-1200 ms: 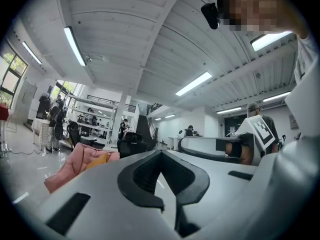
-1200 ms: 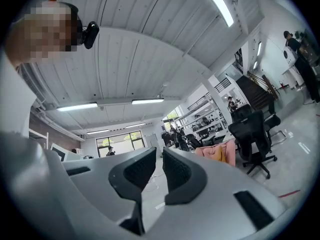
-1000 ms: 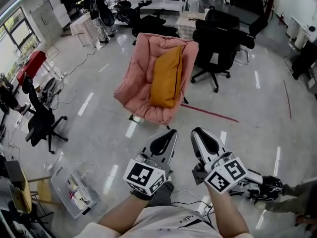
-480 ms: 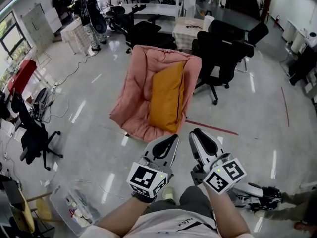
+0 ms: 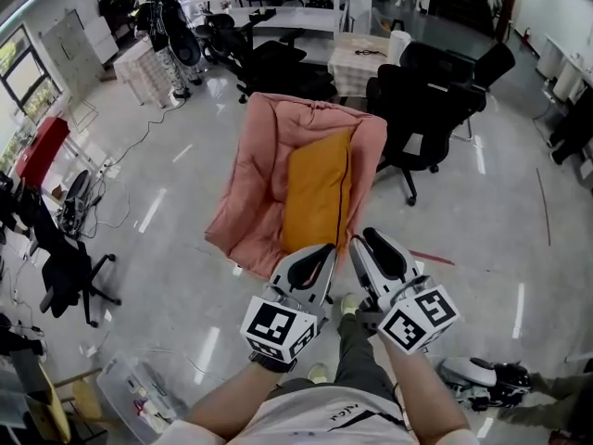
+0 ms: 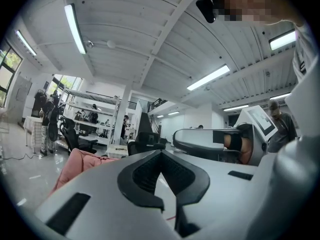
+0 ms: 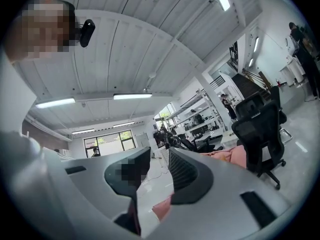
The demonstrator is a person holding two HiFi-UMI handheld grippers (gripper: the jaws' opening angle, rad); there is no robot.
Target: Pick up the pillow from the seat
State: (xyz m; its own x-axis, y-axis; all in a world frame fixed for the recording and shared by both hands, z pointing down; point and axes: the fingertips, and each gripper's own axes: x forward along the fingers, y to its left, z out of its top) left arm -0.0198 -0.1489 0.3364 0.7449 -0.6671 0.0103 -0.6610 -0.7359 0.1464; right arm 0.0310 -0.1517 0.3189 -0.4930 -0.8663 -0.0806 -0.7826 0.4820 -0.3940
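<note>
Tongs low centre: left tongs (image 5: 315, 260) together, right tongs (image 5: 371, 247) just opening, empty — spread both, pinch near edge of pillow (image 5: 318, 188) off pink seat (image 5: 255, 184).

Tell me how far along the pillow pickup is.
Done: nothing yet; the orange pillow lies untouched in the pink chair. In hand: both grippers are short of it, left gripper shut, right gripper empty, its jaws just opening. Left: reach, grip, lift.
</note>
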